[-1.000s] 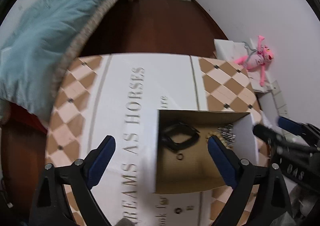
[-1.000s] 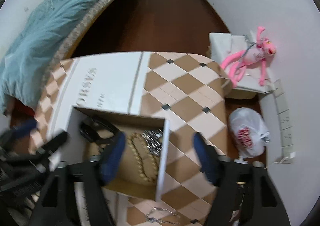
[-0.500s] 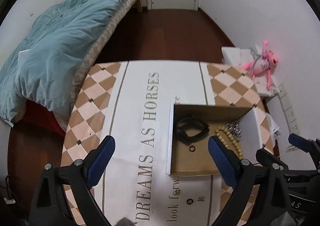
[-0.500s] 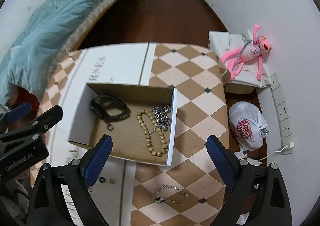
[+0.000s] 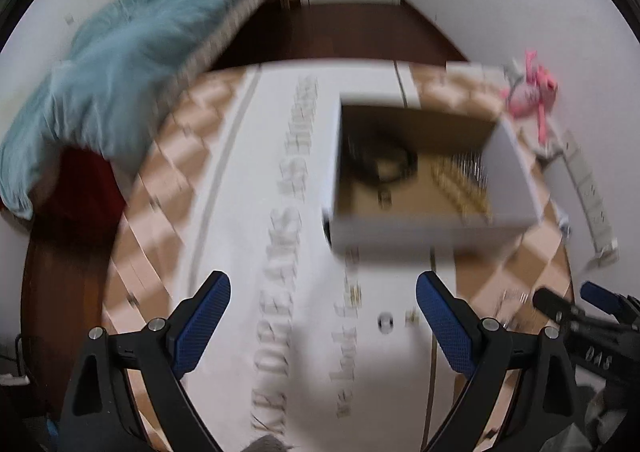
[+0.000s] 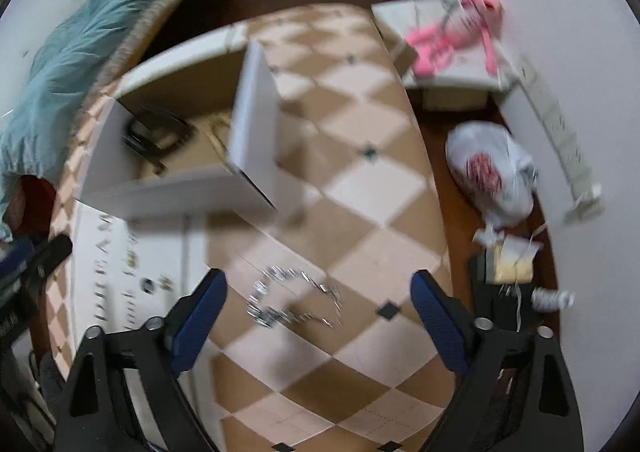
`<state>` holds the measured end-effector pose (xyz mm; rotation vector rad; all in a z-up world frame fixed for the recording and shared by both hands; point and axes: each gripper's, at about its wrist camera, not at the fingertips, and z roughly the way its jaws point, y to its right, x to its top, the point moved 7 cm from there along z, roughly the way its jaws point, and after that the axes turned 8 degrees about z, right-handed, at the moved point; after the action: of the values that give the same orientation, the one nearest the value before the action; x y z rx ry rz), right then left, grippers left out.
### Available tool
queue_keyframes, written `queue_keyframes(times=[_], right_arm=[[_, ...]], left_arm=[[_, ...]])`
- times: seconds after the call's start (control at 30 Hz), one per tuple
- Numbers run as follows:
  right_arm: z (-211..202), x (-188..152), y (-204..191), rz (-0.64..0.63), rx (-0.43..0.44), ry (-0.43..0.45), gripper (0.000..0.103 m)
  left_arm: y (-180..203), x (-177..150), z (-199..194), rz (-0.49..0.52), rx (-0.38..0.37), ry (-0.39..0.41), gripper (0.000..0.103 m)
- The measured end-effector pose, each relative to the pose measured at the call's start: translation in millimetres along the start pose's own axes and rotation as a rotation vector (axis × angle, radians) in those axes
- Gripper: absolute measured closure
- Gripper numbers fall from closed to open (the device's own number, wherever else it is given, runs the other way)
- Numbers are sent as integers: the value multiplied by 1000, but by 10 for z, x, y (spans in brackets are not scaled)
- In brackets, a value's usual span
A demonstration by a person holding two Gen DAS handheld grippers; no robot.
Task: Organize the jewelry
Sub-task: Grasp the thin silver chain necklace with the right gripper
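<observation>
A white cardboard box with a brown inside stands on the table; it holds a black bracelet and a bead string. It also shows in the right wrist view. A silver chain lies on the checkered cloth, between and just ahead of my open, empty right gripper. A small ring and small earrings lie on the white cloth ahead of my open, empty left gripper. Both views are blurred.
The table carries a checkered and white lettered cloth. A bed with a blue blanket stands to the left. A pink plush toy, a white bag and a power strip are on the floor to the right.
Both grippers have pulled back toward the near table edge. The box now sits farther ahead. The silver chain has come between the right fingers. Both grippers stay open.
</observation>
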<state>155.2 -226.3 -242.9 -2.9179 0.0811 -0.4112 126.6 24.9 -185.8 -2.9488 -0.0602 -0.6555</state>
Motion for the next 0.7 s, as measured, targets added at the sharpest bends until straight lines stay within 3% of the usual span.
queue_keyframes(times=[0.07,0.17,0.23,0.3,0.4,0.47,0.6,0.63,0.67,0.7], right_arm=[[154,-108,94,27,1,-27,28],[177,-194,132,36,22,8,31],[112,-229,56,10,79,31,31],[53,-283,-79,-67,102,56,31],[105,-397,-295,-198,62,61,34],[195,-473,-379,-251,28,48,46],[224,-495,-411,-302,-43,115,59],[221,-484,-408,-289,-28,114,79],[214,-474,-413,-288,-27,115,91],[210,-474,-424,-290,-31,112,92]], left_arm=[[55,-131,86,3,1,-25,8],[78,-263,162,13,17,-48,8],[64,-322,174,8,24,-56,8],[47,-356,189,3,28,-62,8],[38,-410,222,13,43,-67,8],[31,-459,254,14,50,-77,8],[4,-521,300,12,53,-92,8],[0,-538,306,11,52,-95,8],[-3,-550,310,11,53,-98,8],[-4,-552,318,11,51,-99,8]])
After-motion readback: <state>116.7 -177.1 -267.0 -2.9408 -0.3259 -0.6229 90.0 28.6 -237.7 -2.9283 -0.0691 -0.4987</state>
